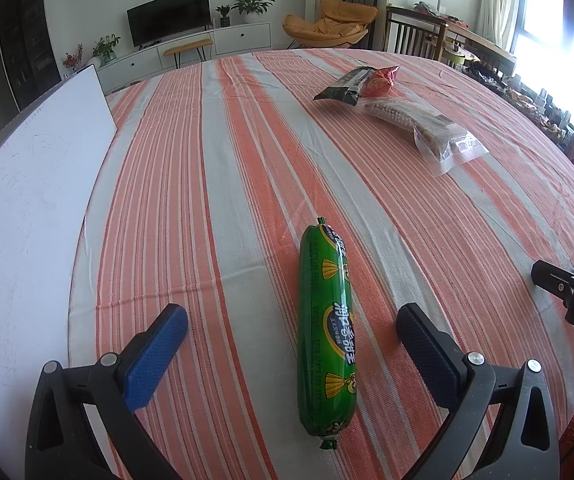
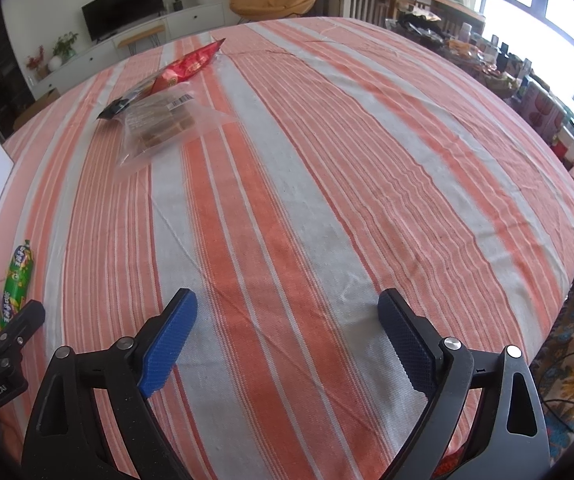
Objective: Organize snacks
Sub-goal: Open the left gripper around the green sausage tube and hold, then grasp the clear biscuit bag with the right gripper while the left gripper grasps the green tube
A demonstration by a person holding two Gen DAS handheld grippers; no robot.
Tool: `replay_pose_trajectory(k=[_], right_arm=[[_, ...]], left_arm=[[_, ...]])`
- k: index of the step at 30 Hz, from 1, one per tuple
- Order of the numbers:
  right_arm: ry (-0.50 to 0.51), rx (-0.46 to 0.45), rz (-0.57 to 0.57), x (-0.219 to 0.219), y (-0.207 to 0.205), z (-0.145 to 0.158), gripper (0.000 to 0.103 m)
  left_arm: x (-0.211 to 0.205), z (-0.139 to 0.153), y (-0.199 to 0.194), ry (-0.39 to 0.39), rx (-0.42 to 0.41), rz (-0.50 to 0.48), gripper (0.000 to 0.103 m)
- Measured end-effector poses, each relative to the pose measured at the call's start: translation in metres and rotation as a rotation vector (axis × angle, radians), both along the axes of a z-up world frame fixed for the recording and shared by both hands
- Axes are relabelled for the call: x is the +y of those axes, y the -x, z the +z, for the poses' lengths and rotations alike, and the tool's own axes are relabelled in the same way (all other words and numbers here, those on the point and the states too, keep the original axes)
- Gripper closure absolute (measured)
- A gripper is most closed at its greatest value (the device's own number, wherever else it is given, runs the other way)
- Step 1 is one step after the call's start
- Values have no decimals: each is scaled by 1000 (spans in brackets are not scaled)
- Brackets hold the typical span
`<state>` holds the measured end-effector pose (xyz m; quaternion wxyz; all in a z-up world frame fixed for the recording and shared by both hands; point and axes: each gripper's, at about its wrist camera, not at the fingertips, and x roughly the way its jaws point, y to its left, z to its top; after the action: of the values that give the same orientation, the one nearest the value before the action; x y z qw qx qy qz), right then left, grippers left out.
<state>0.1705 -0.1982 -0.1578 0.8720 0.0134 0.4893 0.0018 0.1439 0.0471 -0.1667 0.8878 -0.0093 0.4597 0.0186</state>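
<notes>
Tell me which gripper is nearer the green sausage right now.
Left. The left gripper is open with the green sausage lying between its fingers, untouched. The right gripper, also open, sits off to the sausage's right over bare striped tablecloth.

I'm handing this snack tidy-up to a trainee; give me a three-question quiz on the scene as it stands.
1. True or false: the left hand-held gripper is clamped on the green sausage.
2. Which lies on top of the pile? A) dark packet B) clear bag
3. What lies between the pads of the right hand-held gripper?

Key: 1 false, its jaws are open, with the sausage between them untouched. 2 A. 3 Only the striped tablecloth.
</notes>
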Motion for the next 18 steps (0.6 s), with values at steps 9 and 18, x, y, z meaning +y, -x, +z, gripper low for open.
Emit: replay_pose_trajectory(k=[9, 18], right_arm=[[-119, -40, 69, -8, -6, 17, 11], [-152, -80, 367, 43, -118, 47, 11]], left_arm=[[0, 0, 0, -1, 0, 0, 0], [0, 0, 0, 0, 0, 0, 0]])
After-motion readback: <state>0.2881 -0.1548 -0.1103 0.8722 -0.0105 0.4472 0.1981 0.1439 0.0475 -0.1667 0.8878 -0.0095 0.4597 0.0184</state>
